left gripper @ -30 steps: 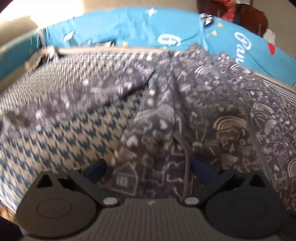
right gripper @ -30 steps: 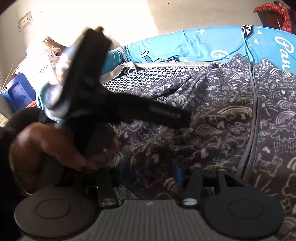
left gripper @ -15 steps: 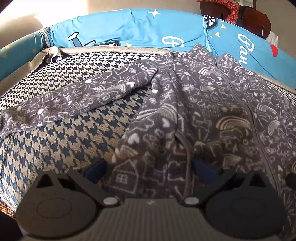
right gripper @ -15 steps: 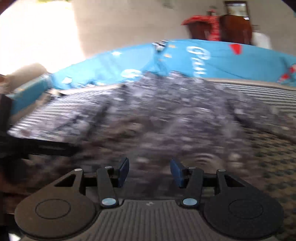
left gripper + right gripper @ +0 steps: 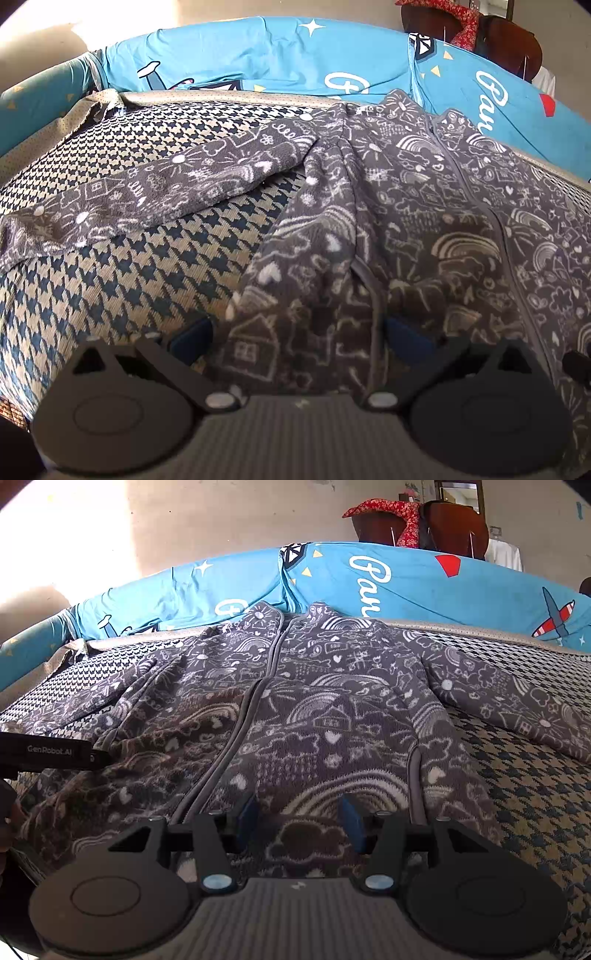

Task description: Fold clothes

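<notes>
Grey fleece zip jacket point(image 5: 314, 709) with white doodle print (rainbows, hearts, houses) spread front-up on houndstooth bedcover point(image 5: 524, 805), collar toward blue printed pillows point(image 5: 406, 579) at far edge. Zipper point(image 5: 255, 686) closed, running down centre. Both sleeves stretched outward: one sleeve point(image 5: 155, 192) out to the left in left wrist view, other sleeve point(image 5: 517, 705) out to the right in right wrist view.

Left gripper point(image 5: 295, 336) low at jacket's hem edge on its left side, blue pads point(image 5: 190, 338) wide apart, bunched fleece filling the gap between them. Cannot tell whether pads actually press the fabric or just straddle it.

Right gripper point(image 5: 299, 821) at hem just right of zipper, blue fingers point(image 5: 351, 821) roughly half spread, jacket fabric lying under and between them. Cloth looks flat, no visible pinch; counted as open, not gripping.

Black body of left gripper marked "GenRobot.AI" poking in at left edge of right wrist view, resting over rumpled hem. Part of person's hand point(image 5: 9, 823) at far left edge, dark, mostly cut off.

Background: plain wall, brown wooden furniture point(image 5: 454, 528) with red patterned cloth point(image 5: 391, 513) draped over it.
</notes>
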Motion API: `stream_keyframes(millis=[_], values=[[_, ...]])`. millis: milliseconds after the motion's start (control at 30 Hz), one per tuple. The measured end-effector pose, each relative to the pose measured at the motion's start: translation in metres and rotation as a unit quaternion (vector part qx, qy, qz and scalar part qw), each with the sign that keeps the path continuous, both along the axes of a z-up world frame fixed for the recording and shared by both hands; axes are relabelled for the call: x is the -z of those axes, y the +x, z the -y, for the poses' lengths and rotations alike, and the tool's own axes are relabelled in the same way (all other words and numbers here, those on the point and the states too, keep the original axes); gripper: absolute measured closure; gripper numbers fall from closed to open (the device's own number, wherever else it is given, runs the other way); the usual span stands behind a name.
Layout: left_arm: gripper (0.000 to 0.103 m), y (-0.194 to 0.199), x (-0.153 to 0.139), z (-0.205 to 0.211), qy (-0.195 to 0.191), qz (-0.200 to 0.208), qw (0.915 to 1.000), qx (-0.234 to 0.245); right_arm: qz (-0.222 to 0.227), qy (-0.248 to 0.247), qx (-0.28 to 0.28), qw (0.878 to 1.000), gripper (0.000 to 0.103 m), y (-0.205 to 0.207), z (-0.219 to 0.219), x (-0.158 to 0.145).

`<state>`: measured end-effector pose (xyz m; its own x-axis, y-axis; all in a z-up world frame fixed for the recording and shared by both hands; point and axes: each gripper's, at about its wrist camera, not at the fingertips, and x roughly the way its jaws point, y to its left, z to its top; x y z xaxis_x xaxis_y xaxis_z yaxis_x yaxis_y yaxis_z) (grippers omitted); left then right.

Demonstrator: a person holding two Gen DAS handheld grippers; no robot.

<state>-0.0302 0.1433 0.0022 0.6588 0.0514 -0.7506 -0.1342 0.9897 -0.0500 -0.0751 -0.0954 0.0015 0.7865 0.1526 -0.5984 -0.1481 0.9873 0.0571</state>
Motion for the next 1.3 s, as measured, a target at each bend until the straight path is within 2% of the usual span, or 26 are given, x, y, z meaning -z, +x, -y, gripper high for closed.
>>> stream_keyframes(millis=[667, 833, 1067, 1300], values=[[0.0, -0.012, -0.003, -0.017, -0.017, -0.002, 0.9996, -0.02, 0.002, -0.022, 0.0, 1.0, 0.052, 0.001, -0.004, 0.001], [0.0, -0.016, 0.002, -0.028, 0.001, -0.018, 0.9982, -0.057, 0.003, -0.026, 0.0, 1.0, 0.052, 0.001, -0.004, 0.001], [0.0, -0.021, 0.0, -0.032, -0.007, -0.018, 0.9987, -0.047, 0.004, -0.02, 0.007, 1.0, 0.052, 0.001, -0.006, -0.004], [0.0, -0.02, -0.002, -0.033, -0.023, -0.021, 0.9985, -0.046, 0.01, 0.001, -0.025, 1.0, 0.052, 0.006, -0.018, -0.019]])
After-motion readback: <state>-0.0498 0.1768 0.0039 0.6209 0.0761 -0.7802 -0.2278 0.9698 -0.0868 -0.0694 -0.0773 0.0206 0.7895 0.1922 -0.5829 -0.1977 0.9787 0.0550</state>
